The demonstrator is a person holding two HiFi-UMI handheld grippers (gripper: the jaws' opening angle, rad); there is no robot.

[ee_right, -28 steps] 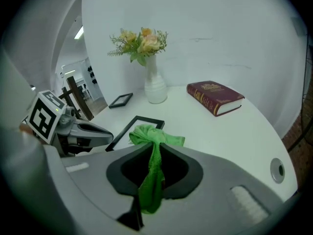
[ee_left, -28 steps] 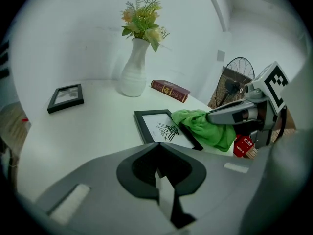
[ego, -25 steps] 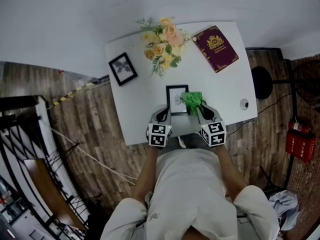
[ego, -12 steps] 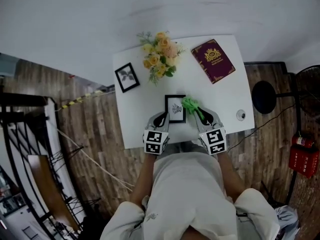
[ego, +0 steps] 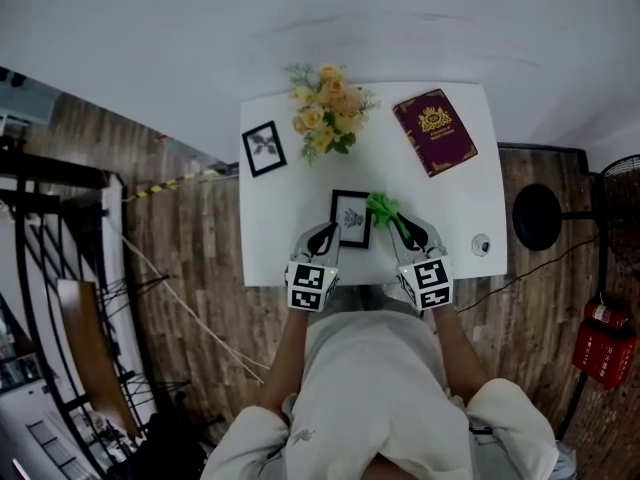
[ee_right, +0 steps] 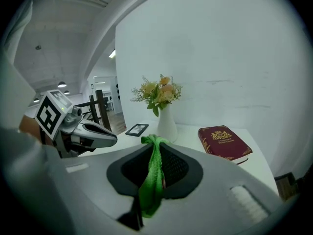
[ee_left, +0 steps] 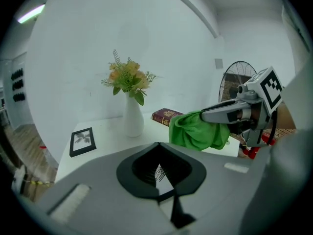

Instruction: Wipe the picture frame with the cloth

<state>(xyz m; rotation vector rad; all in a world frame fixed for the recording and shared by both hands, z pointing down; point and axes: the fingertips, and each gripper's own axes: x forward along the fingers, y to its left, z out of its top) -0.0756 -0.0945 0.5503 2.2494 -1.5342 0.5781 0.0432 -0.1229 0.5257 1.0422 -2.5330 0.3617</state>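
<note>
On the near part of the white desk [ego: 455, 203], the picture frame [ego: 352, 218] is a small portrait-shaped rectangle with a thin black rim round a white print of a faint plant sketch. The left tongs [ego: 327, 232] are pressed together on its near left corner, and in the left gripper view the print shows through the dark opening behind the closed tips. Just right of the frame, the right tongs [ego: 404, 230] pinch the cloth [ego: 381, 208], a soft, bright green fabric bunched into a crumpled wad at the frame's right edge; whether it touches the frame cannot be told. In the right gripper view a twisted strand of it runs down between the clamped tips. Both tongs are smooth grey plastic, each with a cube of black-and-white square markers at its rear. Farther back stands a smooth white vase [ee_left: 133, 117] of yellow and peach flowers [ego: 328, 108] with green sprigs. A second black-rimmed frame [ego: 264, 148] sits at a slant to the far left. At the far right lies a maroon hardback book [ego: 434, 131] with a gold crest and border, its lettering too small to read. A small round white thing [ego: 481, 245] with a dark centre sits by the desk's right edge. Wood-plank floor [ego: 200, 268] surrounds the desk, with a fan's round black base [ego: 540, 216] to the right and a red cylinder [ego: 600, 343] nearer.
</note>
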